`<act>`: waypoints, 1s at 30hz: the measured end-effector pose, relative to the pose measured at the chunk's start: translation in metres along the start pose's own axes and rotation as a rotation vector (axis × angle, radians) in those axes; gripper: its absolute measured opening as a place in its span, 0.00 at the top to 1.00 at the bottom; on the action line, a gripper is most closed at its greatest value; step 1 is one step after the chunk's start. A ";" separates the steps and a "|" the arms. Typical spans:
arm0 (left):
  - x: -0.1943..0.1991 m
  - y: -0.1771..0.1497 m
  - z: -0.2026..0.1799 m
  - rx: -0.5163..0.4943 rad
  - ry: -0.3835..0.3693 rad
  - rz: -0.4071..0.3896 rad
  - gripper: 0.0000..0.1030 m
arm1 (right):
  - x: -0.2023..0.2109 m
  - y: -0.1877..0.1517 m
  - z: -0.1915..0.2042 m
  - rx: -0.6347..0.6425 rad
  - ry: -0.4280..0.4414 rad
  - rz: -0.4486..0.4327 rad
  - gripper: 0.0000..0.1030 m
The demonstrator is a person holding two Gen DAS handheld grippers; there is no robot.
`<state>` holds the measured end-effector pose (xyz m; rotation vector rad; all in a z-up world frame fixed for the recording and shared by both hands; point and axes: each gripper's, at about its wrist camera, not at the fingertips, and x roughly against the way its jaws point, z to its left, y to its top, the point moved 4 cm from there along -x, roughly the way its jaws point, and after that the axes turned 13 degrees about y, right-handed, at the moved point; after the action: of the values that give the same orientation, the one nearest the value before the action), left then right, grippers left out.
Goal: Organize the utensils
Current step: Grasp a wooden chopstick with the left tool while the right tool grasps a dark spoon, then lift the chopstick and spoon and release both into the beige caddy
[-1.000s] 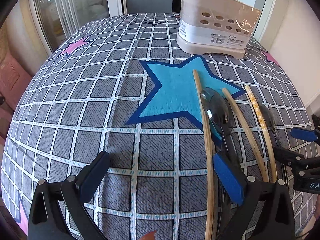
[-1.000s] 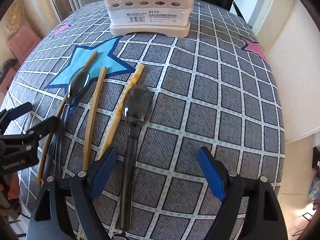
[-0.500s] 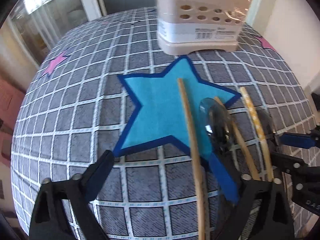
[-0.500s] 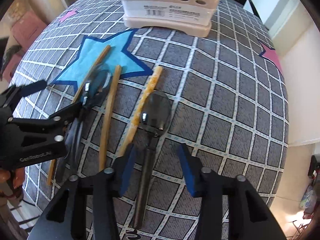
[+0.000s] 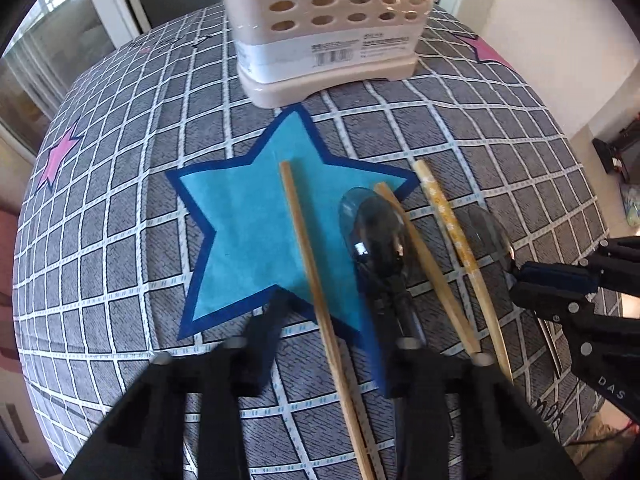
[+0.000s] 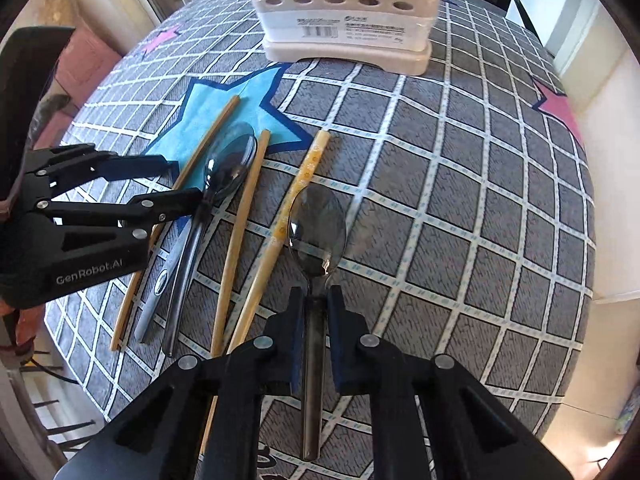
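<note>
Gripping utensils before the holder (image 6: 344,12)

Right hand-held gripper (image 6: 316,300) closing on spoon (image 6: 318,224); left hand-held gripper (image 5: 332,320) closing around a chopstick (image 5: 308,248) and second spoon (image 5: 374,232). Next: lift toward holder.

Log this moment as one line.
left gripper: jaws closing, plain chopstick between | right gripper: jaws closing on spoon handle | utensil holder: untouched

Both wrist cameras are looking steeply down, close over the checked tablecloth (image 5: 120,240). Both views are sharing the utensil holder (image 5: 328,32) (image 6: 344,12), blue star (image 5: 256,236) and chopsticks (image 6: 236,236).
</note>
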<state>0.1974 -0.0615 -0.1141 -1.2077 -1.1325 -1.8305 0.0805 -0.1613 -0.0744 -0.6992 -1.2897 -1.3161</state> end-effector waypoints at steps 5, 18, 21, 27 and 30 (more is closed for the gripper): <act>0.004 -0.006 -0.004 -0.001 -0.023 -0.040 0.65 | 0.009 -0.002 -0.008 -0.011 0.021 -0.024 0.88; 0.060 -0.031 0.024 0.282 -0.034 -0.289 0.65 | 0.042 -0.006 -0.026 -0.015 0.111 -0.115 0.88; 0.083 -0.025 0.036 0.333 -0.042 -0.357 0.65 | 0.058 -0.002 -0.029 -0.012 0.137 -0.157 0.88; 0.130 0.008 0.051 0.389 -0.047 -0.497 0.65 | 0.090 0.020 -0.026 -0.006 0.179 -0.253 0.88; 0.148 0.028 0.058 0.397 -0.048 -0.550 0.65 | 0.106 0.035 -0.024 -0.001 0.195 -0.296 0.88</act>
<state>0.1901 -0.0290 0.0440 -0.7556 -1.8902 -1.8251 0.0976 -0.2073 0.0284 -0.3773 -1.2661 -1.5814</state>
